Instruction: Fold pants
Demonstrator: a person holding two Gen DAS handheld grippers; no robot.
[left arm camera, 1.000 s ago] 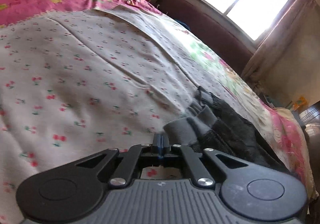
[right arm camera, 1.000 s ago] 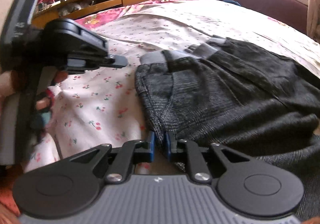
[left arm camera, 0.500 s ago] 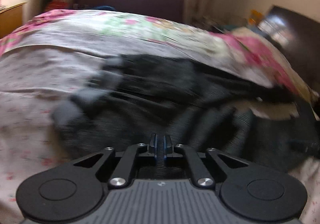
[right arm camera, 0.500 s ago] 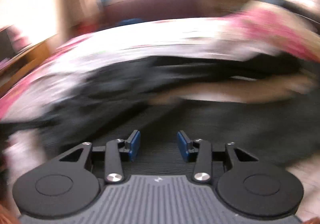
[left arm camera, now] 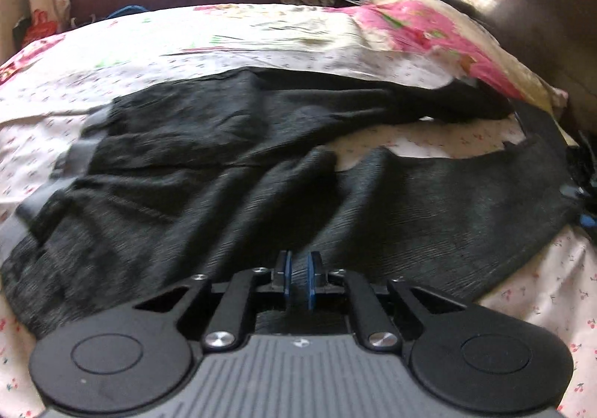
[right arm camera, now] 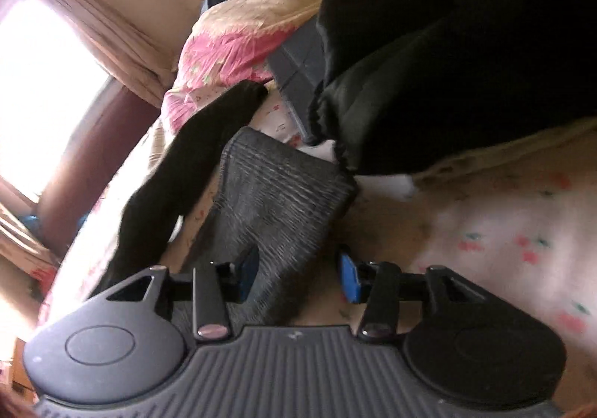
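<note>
Ribbed charcoal pants [left arm camera: 231, 194] sprawl wrinkled; left hand-held gripper [left arm camera: 297, 278] pinches them, right hand-held gripper [right arm camera: 298, 278] gapes wide.

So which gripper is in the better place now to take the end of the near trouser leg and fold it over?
Probably the right gripper. Its jaws are open around the hem of the near leg. The left gripper, nearly closed, sits over the middle of the pants, far from either hem.

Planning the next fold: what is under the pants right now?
The pants lie spread on the cherry-print sheet, which shows around them and between the legs. Whatever lies beneath the fabric itself is covered.
</note>
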